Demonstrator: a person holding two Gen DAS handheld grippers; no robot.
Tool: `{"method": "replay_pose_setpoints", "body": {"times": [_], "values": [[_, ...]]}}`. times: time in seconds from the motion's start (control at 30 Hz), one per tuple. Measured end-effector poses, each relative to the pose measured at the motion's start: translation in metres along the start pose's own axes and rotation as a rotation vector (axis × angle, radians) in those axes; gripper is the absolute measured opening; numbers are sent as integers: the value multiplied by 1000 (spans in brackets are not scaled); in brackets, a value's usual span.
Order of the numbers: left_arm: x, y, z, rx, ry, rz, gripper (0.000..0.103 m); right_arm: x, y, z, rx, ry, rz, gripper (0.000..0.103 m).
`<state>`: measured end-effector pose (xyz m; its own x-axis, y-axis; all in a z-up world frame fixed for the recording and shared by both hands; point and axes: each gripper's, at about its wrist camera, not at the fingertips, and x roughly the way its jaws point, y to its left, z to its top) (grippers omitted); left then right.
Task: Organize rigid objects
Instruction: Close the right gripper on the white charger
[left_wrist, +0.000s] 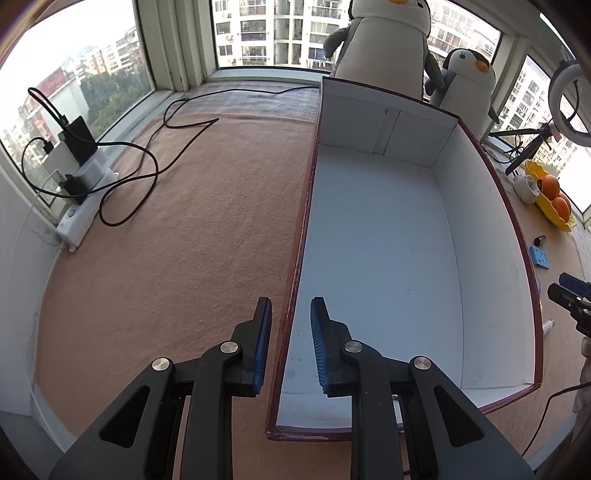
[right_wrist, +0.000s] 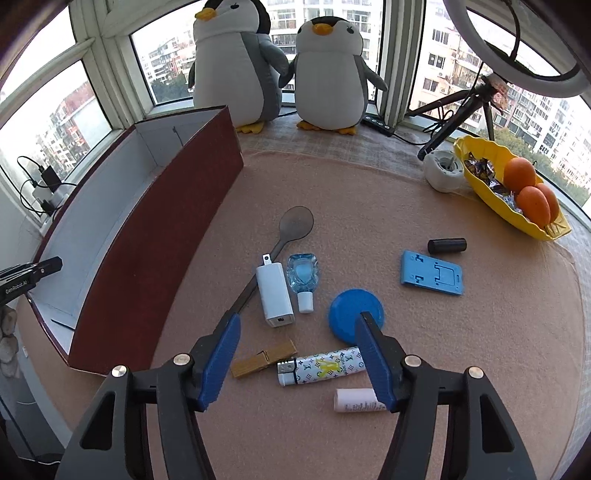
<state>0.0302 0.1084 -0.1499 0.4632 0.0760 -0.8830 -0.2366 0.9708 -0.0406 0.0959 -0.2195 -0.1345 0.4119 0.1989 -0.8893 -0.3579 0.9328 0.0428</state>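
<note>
An open box, maroon outside and white inside, lies empty on the pink mat. My left gripper hangs over its left wall near the front corner; the wall runs between the blue pads with a gap on each side. My right gripper is open above loose items right of the box: a wooden clothespin and a patterned lighter lie between its fingers. Beyond lie a white charger block, small blue bottle, spoon, blue lid, blue stand, black cylinder and white tube.
Two plush penguins stand at the window behind the box. A yellow dish with oranges, a white round holder and a ring-light tripod sit at the back right. A power strip with black cables is at the far left.
</note>
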Motion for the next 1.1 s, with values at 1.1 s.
{"method": "replay_pose_setpoints", "body": {"times": [1.1], "values": [[6,4,2,-8,13,-5,11,61,12,22,-50,122,55,20]]}}
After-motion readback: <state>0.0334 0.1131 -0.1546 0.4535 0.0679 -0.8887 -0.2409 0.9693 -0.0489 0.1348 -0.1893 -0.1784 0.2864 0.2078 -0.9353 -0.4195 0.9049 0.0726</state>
